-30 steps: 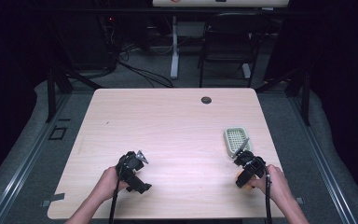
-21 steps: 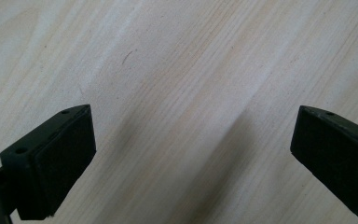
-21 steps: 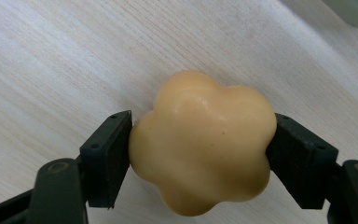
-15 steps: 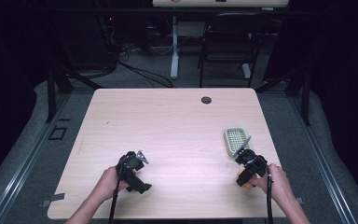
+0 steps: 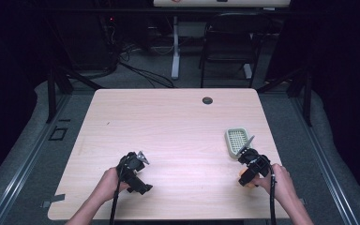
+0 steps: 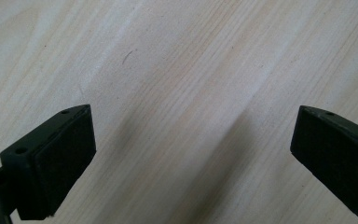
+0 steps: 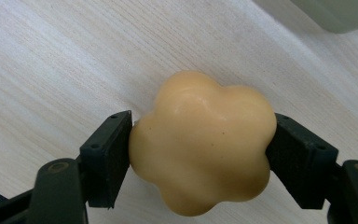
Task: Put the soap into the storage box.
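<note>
In the right gripper view, fingers (image 7: 107, 158) clamp a flower-shaped soap (image 7: 200, 142); left gripper (image 6: 191, 158) gapes wide.

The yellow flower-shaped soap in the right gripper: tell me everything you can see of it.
The pale yellow, flower-shaped soap bar has rounded lobes and a smooth, waxy, slightly glossy surface with a few tiny specks. It looks whole and undented. The right gripper is shut on it, a black pad pressing each side. It sits low over the light wooden table, near the pale green soap dish.

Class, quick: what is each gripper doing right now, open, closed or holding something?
Left gripper: open, nothing between its jaws.
Right gripper: closed on the yellow flower-shaped soap-like block, low over the light wooden table.
</note>
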A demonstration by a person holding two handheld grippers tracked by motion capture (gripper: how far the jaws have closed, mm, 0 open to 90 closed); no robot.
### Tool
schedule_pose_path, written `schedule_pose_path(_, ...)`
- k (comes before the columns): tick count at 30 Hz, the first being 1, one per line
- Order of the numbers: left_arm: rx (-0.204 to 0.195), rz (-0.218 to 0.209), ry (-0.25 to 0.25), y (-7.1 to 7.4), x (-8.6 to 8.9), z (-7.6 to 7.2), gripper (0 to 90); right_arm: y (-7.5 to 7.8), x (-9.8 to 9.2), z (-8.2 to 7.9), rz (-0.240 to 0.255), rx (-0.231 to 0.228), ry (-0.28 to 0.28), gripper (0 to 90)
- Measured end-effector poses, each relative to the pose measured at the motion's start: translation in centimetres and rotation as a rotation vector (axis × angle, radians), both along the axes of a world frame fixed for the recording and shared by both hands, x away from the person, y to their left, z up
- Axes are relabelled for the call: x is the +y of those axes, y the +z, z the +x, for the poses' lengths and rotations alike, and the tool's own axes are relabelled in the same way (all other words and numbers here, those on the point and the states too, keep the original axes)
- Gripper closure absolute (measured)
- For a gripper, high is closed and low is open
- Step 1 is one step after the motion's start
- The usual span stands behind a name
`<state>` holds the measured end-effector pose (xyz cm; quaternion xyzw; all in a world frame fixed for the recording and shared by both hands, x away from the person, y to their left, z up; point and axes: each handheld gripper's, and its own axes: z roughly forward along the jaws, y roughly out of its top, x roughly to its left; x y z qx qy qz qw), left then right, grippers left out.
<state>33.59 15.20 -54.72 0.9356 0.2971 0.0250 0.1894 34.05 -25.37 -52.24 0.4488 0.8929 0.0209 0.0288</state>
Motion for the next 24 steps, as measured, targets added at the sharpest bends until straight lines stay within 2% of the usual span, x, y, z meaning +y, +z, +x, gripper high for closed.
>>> schedule_pose_path(2, 0.0, 0.002, 0.0, 0.01, 0.0, 0.0, 0.0, 0.04, -0.01, -0.01, 0.003, -0.001, -0.003, 26.9)
schedule_pose_path(3, 0.0, 0.003, -0.001, 0.01, -0.01, 0.01, 0.0, -0.18, 0.02, -0.17, 0.031, -0.022, -0.026, 26.9)
schedule_pose_path(6, 0.0, 0.002, 0.0, 0.01, -0.02, 0.0, 0.0, 0.18, -0.01, -0.01, -0.005, 0.001, -0.001, 26.9)
schedule_pose_path(13, 0.0, 0.001, 0.0, 0.02, -0.01, -0.02, 0.0, 0.27, -0.04, -0.05, -0.005, 0.003, 0.002, 26.9)
schedule_pose_path(15, 0.0, 0.001, -0.001, 0.04, 0.01, -0.03, 0.0, 0.02, -0.06, -0.32, 0.029, -0.017, -0.023, 26.9)
schedule_pose_path(16, 0.0, 0.001, -0.001, 0.04, 0.02, -0.03, 0.0, 0.02, -0.06, -0.32, 0.029, -0.017, -0.023, 26.9)
schedule_pose_path(18, -0.001, 0.001, 0.0, 0.03, 0.02, -0.02, 0.0, 0.32, -0.23, -0.24, -0.005, -0.003, 0.003, 26.9)
schedule_pose_path(19, 0.0, 0.001, 0.0, 0.03, 0.01, -0.03, 0.0, 0.34, -0.29, -0.24, -0.001, -0.008, 0.008, 26.9)
schedule_pose_path(20, 0.0, 0.001, 0.0, 0.03, 0.01, -0.03, 0.0, 0.13, -0.19, -0.48, 0.038, -0.027, -0.034, 26.9)
schedule_pose_path(21, 0.0, 0.001, -0.001, 0.04, 0.0, -0.03, 0.0, 0.47, -0.3, -0.26, 0.004, -0.011, -0.008, 26.9)
schedule_pose_path(24, -0.001, 0.001, 0.0, 0.04, 0.03, -0.02, 0.0, 0.62, -0.36, -0.2, 0.008, -0.02, -0.013, 26.9)
